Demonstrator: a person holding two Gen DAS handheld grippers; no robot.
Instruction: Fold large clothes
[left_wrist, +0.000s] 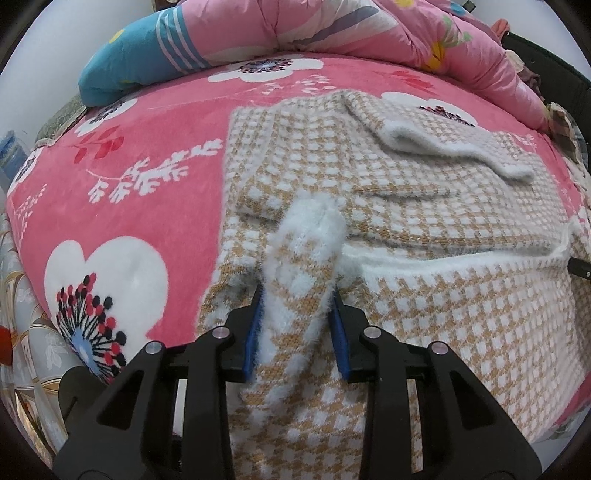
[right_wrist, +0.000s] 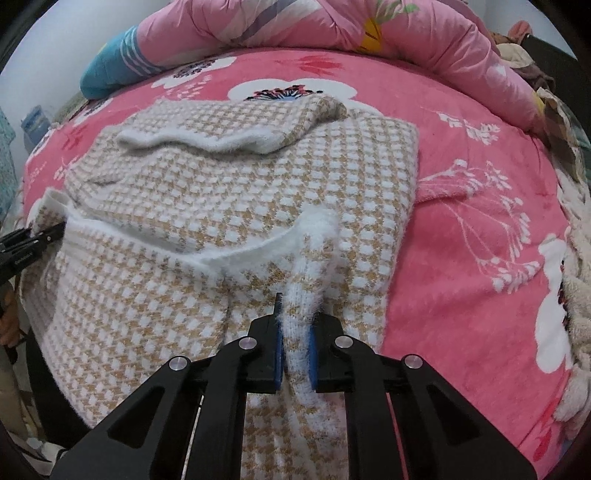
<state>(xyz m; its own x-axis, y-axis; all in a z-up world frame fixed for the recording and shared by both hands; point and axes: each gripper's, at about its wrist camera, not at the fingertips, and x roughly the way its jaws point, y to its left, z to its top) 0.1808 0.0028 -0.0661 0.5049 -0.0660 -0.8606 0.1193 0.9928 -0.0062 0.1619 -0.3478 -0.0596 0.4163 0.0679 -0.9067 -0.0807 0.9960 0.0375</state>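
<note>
A fuzzy tan-and-white checked sweater (left_wrist: 424, 192) (right_wrist: 240, 184) lies on the pink flowered bed cover (left_wrist: 147, 206), with a sleeve (left_wrist: 443, 144) (right_wrist: 221, 136) folded across its upper part. The near white-edged hem is lifted over the body. My left gripper (left_wrist: 295, 295) is shut on a bunched corner of this hem at the sweater's left side, fabric filling the gap between its blue pads. At the sweater's right side my right gripper (right_wrist: 295, 317) is shut tight on the other hem corner. Each gripper's tip shows at the edge of the other view: the left gripper (right_wrist: 40, 236), the right gripper (left_wrist: 580, 267).
A rolled pink quilt (left_wrist: 332, 29) (right_wrist: 295, 26) with a blue end (left_wrist: 140, 62) lies along the far side of the bed. Dark furniture with piled clothes (left_wrist: 554, 74) stands at the far right. A cream fleece item (right_wrist: 576, 295) lies at the right edge.
</note>
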